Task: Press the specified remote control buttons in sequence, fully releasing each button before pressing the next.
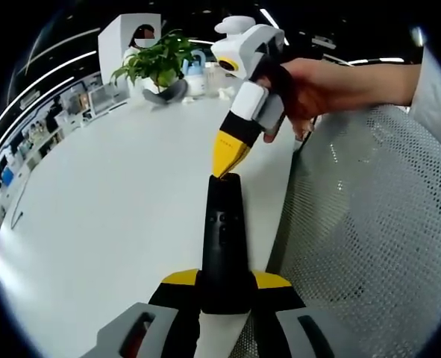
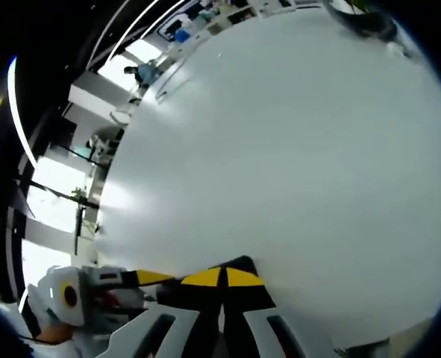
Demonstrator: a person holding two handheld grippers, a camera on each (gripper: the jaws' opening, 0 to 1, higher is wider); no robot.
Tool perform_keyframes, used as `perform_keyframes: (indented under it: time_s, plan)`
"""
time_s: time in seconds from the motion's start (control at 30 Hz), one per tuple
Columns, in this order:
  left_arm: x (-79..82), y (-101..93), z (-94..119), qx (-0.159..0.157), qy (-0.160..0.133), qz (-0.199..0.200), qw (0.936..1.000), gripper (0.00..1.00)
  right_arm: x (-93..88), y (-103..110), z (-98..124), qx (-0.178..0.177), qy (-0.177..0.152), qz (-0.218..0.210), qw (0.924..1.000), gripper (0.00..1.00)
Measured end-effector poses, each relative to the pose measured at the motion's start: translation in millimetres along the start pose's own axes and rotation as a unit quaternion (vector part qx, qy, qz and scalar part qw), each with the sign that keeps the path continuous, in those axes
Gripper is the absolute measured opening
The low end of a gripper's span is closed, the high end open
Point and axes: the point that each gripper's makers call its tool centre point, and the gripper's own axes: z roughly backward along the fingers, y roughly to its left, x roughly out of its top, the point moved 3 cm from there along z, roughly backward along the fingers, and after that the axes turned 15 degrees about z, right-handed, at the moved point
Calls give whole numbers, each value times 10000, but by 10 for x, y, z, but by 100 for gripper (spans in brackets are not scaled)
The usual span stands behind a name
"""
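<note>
- The left gripper [image 1: 224,287], at the bottom centre of the left gripper view, has its jaws clamped on the near end of one black remote control [image 1: 224,231].
- The right gripper [image 1: 227,160], its jaws together, comes down from the upper centre, tip touching the remote's far end.
- The white table [image 1: 116,201] lies open to the left; its edge runs beside a mesh chair [image 1: 369,224] on the right.
- One potted plant [image 1: 159,63] stands at the upper left.
</note>
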Motion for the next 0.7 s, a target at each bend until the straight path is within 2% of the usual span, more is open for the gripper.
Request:
perform_keyframes:
  time_s: [0.13, 0.7]
  plan:
    - [0, -1, 1, -4, -1, -3, 10000, 25, -71, 20, -40, 75, 278, -45, 9996, 0]
    - [-2, -25, 9, -39, -2, -26, 10000, 25, -115, 68, -59, 295, 434, -211, 9984, 0]
